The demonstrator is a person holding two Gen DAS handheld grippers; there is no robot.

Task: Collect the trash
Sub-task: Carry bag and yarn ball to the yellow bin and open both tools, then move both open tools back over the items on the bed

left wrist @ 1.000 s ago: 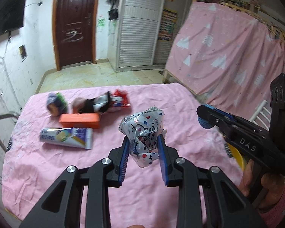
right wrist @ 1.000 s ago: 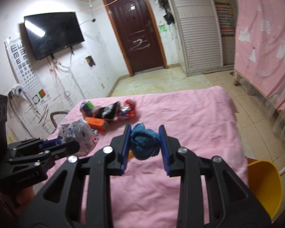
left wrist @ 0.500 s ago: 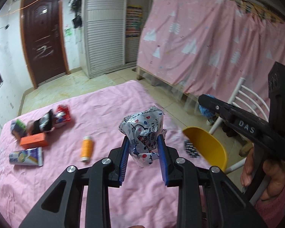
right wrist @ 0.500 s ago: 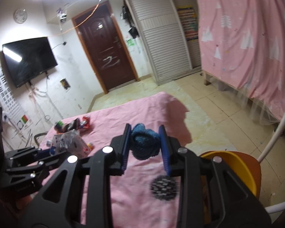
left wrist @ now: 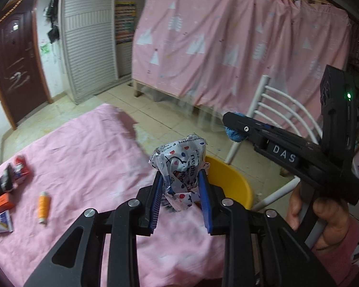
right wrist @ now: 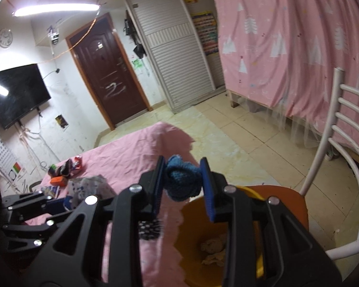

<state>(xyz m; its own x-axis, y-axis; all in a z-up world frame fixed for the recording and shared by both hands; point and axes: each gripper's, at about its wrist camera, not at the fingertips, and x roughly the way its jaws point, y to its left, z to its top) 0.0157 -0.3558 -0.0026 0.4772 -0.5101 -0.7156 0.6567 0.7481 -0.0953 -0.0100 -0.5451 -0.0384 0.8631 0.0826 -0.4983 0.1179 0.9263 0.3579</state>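
Left wrist view shows your left gripper (left wrist: 180, 189) clamped on the crumpled wrapper (left wrist: 180, 167), low in the middle of the frame. A second ago that wrapper hung over the middle of the pink sheet (left wrist: 83, 157); now the yellow bin (left wrist: 232, 181) sits right behind it, so you have swung toward the drop spot. Your right gripper (right wrist: 183, 179) is pinched on the blue knit ball (right wrist: 183, 179), and in its view the bin's mouth (right wrist: 196, 215) fills the lower centre, with some pale scraps (right wrist: 213, 248) already at the bottom. Both loads look close to release.

The sheet's edge runs just left of the bin, and a spotted black piece (right wrist: 149, 229) lies right at that edge. White chair rails (right wrist: 342, 124) rise at the right of the frame, so keep your right hand away from them. More trash waits at the left edge of the left view: an orange tube (left wrist: 43, 206), an orange box (left wrist: 2, 202) and packets (left wrist: 1, 221). Open floor lies beyond the bin
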